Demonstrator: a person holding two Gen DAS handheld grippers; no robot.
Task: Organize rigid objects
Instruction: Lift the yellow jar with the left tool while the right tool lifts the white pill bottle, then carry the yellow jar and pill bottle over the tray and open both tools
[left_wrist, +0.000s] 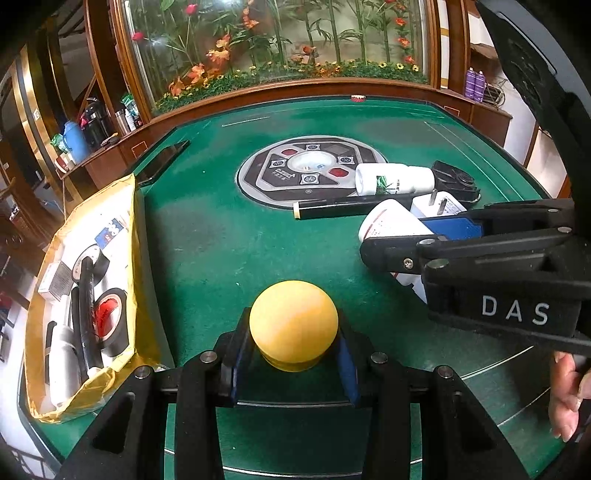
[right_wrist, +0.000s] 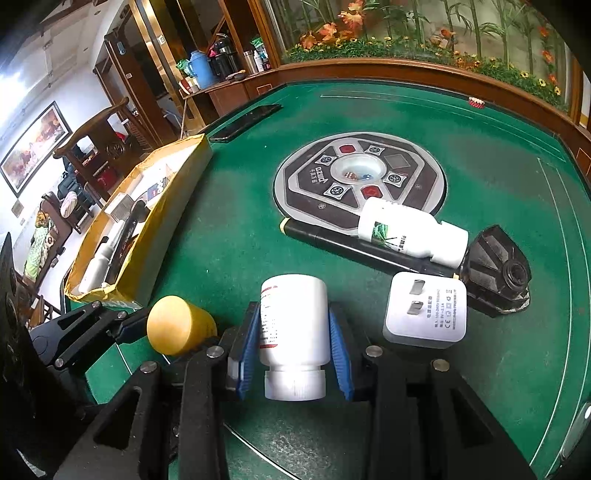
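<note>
My left gripper (left_wrist: 293, 354) is shut on a yellow cylindrical container (left_wrist: 293, 325), held above the green felt near the table's front. In the right wrist view the same yellow container (right_wrist: 179, 325) shows at the lower left. My right gripper (right_wrist: 293, 347) is shut on a white pill bottle (right_wrist: 293, 325) with red print, cap toward the camera. From the left wrist view that white bottle (left_wrist: 391, 223) sits between the right gripper's blue pads at the right. A yellow cardboard box (left_wrist: 138, 236) lies at the table's left edge, holding tape rolls, a black pen and small boxes.
On the felt lie a second white bottle (right_wrist: 410, 236), a black marker (right_wrist: 351, 243), a white plug adapter (right_wrist: 424, 314) and a black plastic part (right_wrist: 495, 266). A round dice console (right_wrist: 360, 177) sits mid-table, a phone (right_wrist: 245, 122) at the far left edge. A hand (left_wrist: 569, 395) shows lower right.
</note>
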